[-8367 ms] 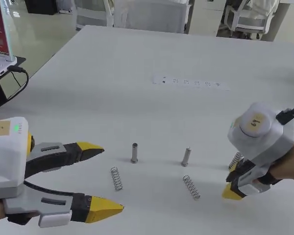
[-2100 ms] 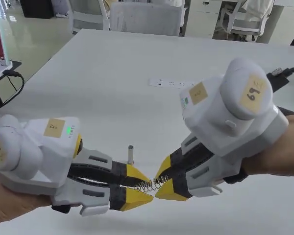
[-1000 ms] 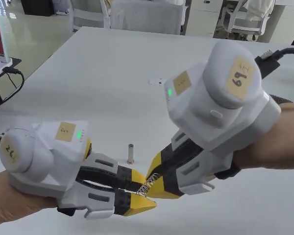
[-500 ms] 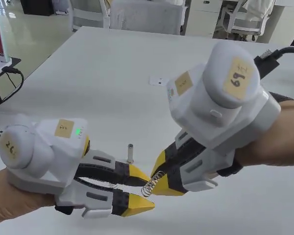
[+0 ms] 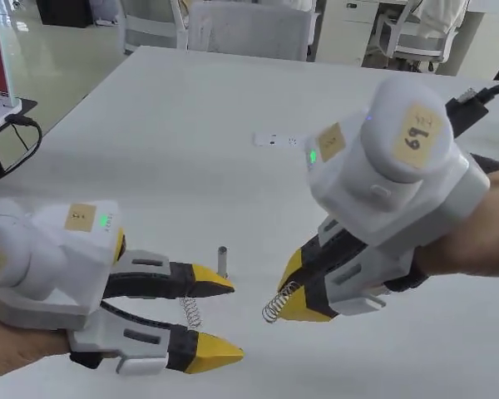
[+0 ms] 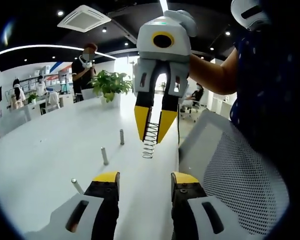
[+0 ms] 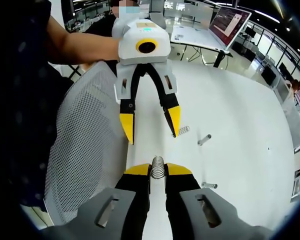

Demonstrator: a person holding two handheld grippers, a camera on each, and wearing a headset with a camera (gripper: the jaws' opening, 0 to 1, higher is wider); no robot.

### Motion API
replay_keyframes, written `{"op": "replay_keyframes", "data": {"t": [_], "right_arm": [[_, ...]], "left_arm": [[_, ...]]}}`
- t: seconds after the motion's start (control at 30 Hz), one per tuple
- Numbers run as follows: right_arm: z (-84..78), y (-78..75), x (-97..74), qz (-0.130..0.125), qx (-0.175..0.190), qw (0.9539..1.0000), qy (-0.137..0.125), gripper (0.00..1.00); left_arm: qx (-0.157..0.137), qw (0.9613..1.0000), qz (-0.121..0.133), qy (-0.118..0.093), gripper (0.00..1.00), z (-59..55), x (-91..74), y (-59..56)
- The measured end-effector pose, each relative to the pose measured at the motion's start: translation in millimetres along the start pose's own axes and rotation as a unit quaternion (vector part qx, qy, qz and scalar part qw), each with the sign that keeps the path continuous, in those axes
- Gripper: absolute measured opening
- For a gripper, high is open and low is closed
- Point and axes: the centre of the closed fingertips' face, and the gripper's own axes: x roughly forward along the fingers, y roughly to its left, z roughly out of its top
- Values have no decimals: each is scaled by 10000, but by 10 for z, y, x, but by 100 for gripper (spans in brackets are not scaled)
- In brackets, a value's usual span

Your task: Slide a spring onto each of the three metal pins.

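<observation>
Yellow-tipped right gripper (image 5: 284, 301) pinches one spring (image 5: 274, 304) by its end; left gripper (image 5: 237, 322) jaws gape wide, empty. Next, the spring likely needs aligning over a pin (image 5: 222, 260).

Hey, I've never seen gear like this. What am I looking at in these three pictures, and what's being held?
No robot here: a person grips two tools, each ending in a yellow-tipped claw. The wide picture comes from a headset camera looking down; each round one comes from a camera riding on a tool. The right claw is shut on a small spring. The left claw is open, holding nothing. On the white table stand short metal pins, and another spring lies loose.
</observation>
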Motion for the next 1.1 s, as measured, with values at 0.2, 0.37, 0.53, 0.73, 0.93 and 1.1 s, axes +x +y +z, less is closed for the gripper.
{"op": "replay_keyframes", "data": {"t": [0.2,0.37,0.53,0.73,0.93,1.1], "right_arm": [[-80,-85,-40,-101,102,9999,49,8],[-160,-181,-92,-198,264,9994,78,8],[-227,-278,-142,-314,380,9987,102,8],[-326,-426,-204,-465,523,9974,186,8],[-401,-531,-234,-591,583,9962,278,8],[-502,-654,-255,-709,661,9944,415,8]], "left_arm": [[-156,9996,224,-10,43,-53,-76,59],[-290,9988,399,-53,50,-89,-134,100],[-419,9972,618,-101,56,-136,-215,141],[-513,9952,810,-181,61,-158,-298,178],[-594,9925,1017,-318,63,-164,-386,212],[-637,9904,1165,-374,66,-183,-448,245]]}}
